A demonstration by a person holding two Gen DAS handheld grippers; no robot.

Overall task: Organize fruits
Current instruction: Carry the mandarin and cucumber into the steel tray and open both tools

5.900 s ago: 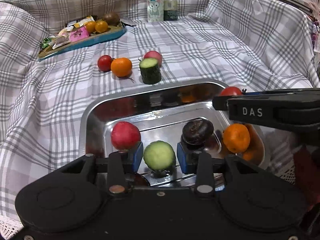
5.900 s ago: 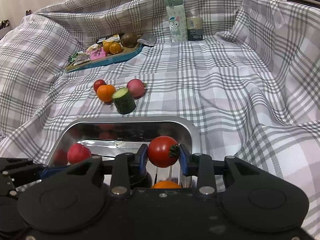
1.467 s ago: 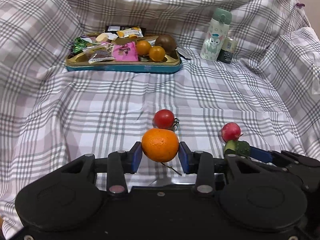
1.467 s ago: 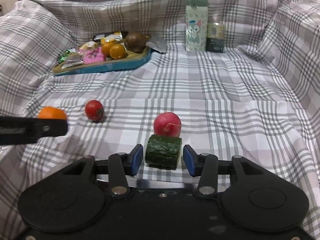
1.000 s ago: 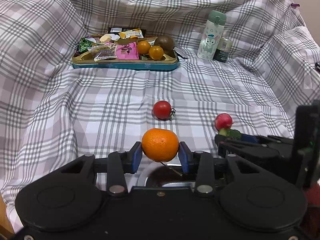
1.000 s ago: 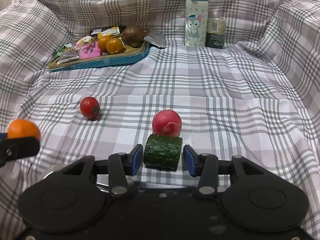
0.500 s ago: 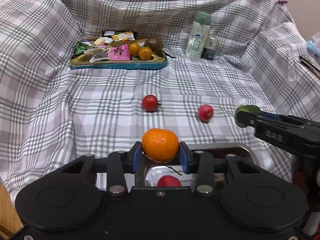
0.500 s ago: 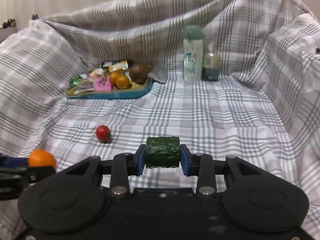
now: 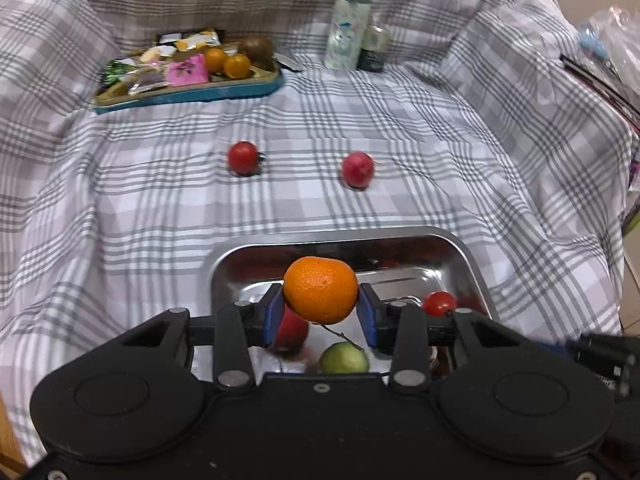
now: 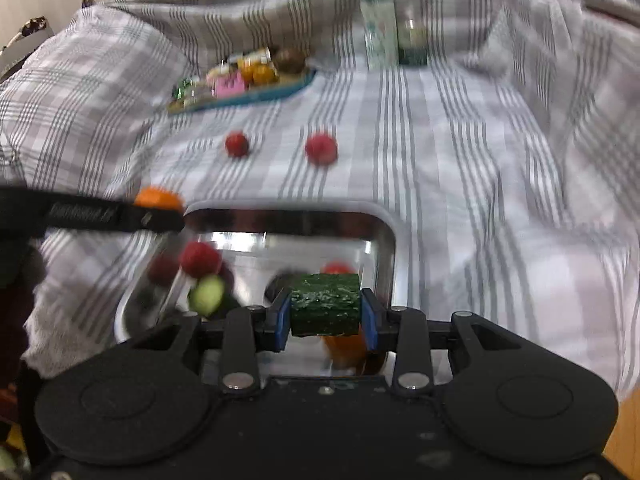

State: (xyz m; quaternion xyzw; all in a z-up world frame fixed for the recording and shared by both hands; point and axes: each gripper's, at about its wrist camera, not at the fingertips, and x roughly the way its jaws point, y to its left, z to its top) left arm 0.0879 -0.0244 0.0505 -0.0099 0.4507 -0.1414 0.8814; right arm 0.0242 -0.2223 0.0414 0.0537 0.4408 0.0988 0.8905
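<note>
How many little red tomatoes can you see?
2. One tomato lies on the checked cloth, left of the pink radish. Another tomato sits inside the metal tray, at its right side. More may hide behind the hand-held grippers.

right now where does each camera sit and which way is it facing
Left wrist: on the left gripper, angled down over the steel tray; its blue pads clamp a mandarin.
Right wrist: on the right gripper, angled down at the tray's right side, clamping a cucumber chunk; the left gripper's finger crosses at left.
Shared: tray, loose tomato, radish, snack tray, bottle.
</note>
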